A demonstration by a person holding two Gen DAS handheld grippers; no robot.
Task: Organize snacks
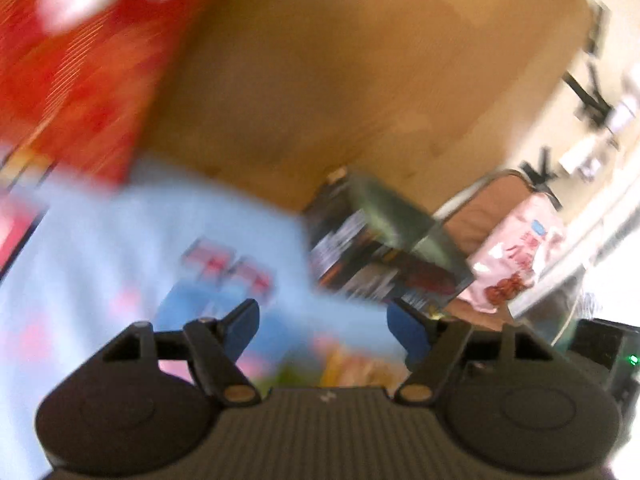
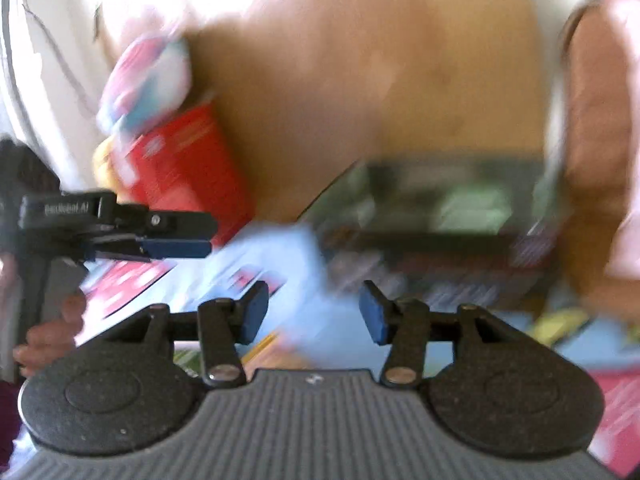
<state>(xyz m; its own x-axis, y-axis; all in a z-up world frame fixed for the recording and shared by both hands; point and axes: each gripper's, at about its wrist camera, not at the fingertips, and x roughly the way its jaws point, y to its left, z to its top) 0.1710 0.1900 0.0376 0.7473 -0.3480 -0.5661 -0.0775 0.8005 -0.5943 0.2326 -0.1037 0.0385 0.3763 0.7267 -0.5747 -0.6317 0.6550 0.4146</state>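
Both views are blurred by motion. In the left wrist view my left gripper (image 1: 322,324) is open and empty above a light blue snack pack (image 1: 160,248). A red box (image 1: 76,80) lies at the left, and a dark box (image 1: 376,248) and a pink bag (image 1: 516,256) at the right. In the right wrist view my right gripper (image 2: 314,312) is open and empty over the light blue pack (image 2: 276,256). The left gripper (image 2: 200,236) shows side-on at the left, near the red box (image 2: 188,172). A dark box (image 2: 432,216) lies ahead.
All lies on a wooden table (image 1: 360,80). A brown tray (image 1: 476,216) with a white rim holds the pink bag at the right. A white and pink bag (image 2: 148,80) sits behind the red box. A white wall with cables is at the left (image 2: 40,40).
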